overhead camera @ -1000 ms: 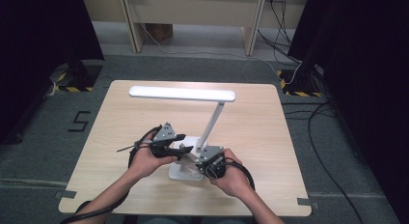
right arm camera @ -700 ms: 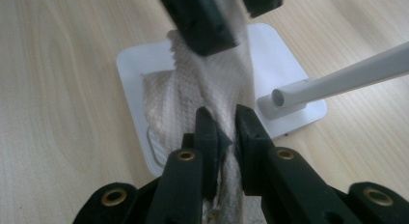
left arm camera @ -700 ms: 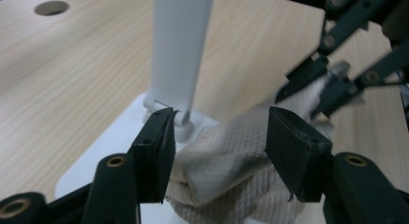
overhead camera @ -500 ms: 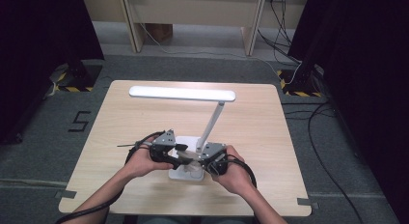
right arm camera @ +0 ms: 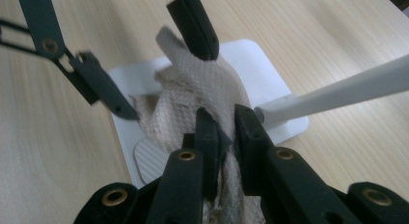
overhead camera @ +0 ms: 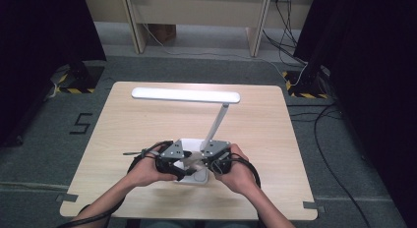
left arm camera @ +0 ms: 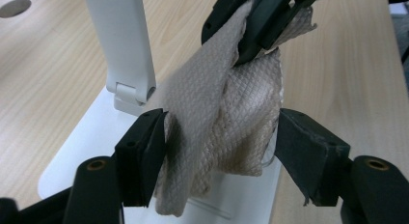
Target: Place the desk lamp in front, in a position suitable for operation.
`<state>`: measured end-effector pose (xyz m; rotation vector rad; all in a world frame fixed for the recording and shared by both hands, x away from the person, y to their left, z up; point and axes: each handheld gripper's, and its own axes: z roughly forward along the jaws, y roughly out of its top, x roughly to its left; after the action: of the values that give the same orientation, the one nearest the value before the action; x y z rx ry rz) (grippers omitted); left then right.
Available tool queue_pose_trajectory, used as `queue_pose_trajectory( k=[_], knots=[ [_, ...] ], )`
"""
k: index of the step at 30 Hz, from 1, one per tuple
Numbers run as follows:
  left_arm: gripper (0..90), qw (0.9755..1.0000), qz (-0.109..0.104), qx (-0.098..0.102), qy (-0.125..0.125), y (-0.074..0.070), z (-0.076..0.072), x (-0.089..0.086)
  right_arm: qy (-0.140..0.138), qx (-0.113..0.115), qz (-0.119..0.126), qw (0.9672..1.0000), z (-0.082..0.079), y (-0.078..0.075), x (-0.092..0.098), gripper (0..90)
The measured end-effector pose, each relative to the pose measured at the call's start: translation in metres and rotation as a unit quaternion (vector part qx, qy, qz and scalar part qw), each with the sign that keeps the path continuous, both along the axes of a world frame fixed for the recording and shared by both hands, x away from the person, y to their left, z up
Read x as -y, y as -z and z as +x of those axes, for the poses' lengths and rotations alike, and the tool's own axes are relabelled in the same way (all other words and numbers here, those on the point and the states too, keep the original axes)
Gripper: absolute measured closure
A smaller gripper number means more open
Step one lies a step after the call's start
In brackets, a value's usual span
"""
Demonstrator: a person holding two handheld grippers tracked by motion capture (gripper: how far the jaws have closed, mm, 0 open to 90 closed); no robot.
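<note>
One crumpled cloth [left arm camera: 226, 122] hangs roughly lengthwise from the right tongs [right arm camera: 225, 119] towards the left tongs [left arm camera: 219, 147]

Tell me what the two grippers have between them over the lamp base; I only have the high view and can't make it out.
Observer: A crumpled beige cloth. The right gripper is shut on its upper part.
Operator: And the left gripper?
Observer: The left gripper has just been opening its jaws. They stand wide, with the cloth hanging between them and not squeezed.
Operator: Does the cloth rest on the base?
Observer: Its lower end hangs over the white lamp base, beside the hinge of the lamp's arm. I cannot tell whether it touches the base.
</note>
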<state>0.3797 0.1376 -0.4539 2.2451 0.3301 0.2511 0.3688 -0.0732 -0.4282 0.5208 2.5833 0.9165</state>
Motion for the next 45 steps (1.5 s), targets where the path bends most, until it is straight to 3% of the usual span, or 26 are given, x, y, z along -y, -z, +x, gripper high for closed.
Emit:
queue_pose_trajectory(
  k=[7, 11, 16, 20, 23, 25, 27, 28, 30, 33, 38, 45],
  knots=[
    [39.5, 0.9995, 0.016, 0.025, -0.010, 0.000, -0.005, 0.004, 0.008, -0.007, 0.026, 0.9996, -0.002, -0.004, -0.005, 83.0],
    [60.5, 0.9990, 0.020, 0.033, -0.022, -0.002, -0.008, 0.003, 0.014, -0.012, 0.043, 0.9989, -0.002, -0.006, -0.006, 83.0],
    [82.0, 0.9982, 0.000, 0.032, -0.050, -0.006, -0.009, -0.008, 0.013, -0.009, 0.060, 0.9981, -0.001, -0.007, -0.007, 82.7],
    [84.3, 0.9968, -0.010, 0.031, -0.073, -0.007, -0.010, -0.012, 0.013, -0.006, 0.073, 0.9972, 0.000, -0.006, -0.010, 82.6],
    [84.8, 0.9944, -0.033, 0.026, -0.097, -0.007, -0.012, -0.016, 0.009, -0.001, 0.081, 0.9967, 0.001, -0.005, -0.012, 81.6],
    [85.0, 0.9942, -0.031, 0.028, -0.099, -0.007, -0.012, -0.018, 0.007, 0.000, 0.083, 0.9965, 0.001, -0.005, -0.012, 79.7],
    [85.0, 0.9934, -0.027, 0.033, -0.107, -0.007, -0.012, -0.021, 0.001, -0.007, 0.089, 0.9960, 0.002, -0.002, -0.014, 72.7],
    [85.0, 0.9928, -0.027, 0.035, -0.111, -0.007, -0.012, -0.022, 0.000, -0.010, 0.096, 0.9953, 0.002, 0.000, -0.015, 64.7],
    [85.0, 0.9909, -0.031, 0.042, -0.124, -0.007, -0.010, -0.026, -0.001, -0.008, 0.103, 0.9946, 0.002, 0.002, -0.015, 58.8],
    [84.9, 0.9900, -0.031, 0.044, -0.130, -0.007, -0.009, -0.029, 0.002, -0.006, 0.112, 0.9937, 0.001, 0.002, -0.014, 54.2],
    [84.9, 0.9853, -0.037, 0.062, -0.155, -0.010, -0.005, -0.046, 0.021, -0.001, 0.149, 0.9886, -0.001, 0.002, 0.004, 49.8],
    [84.9, 0.9769, -0.049, 0.089, -0.188, -0.016, -0.012, -0.068, 0.064, -0.003, 0.178, 0.9820, -0.003, 0.009, 0.034, 51.3]
  ],
)
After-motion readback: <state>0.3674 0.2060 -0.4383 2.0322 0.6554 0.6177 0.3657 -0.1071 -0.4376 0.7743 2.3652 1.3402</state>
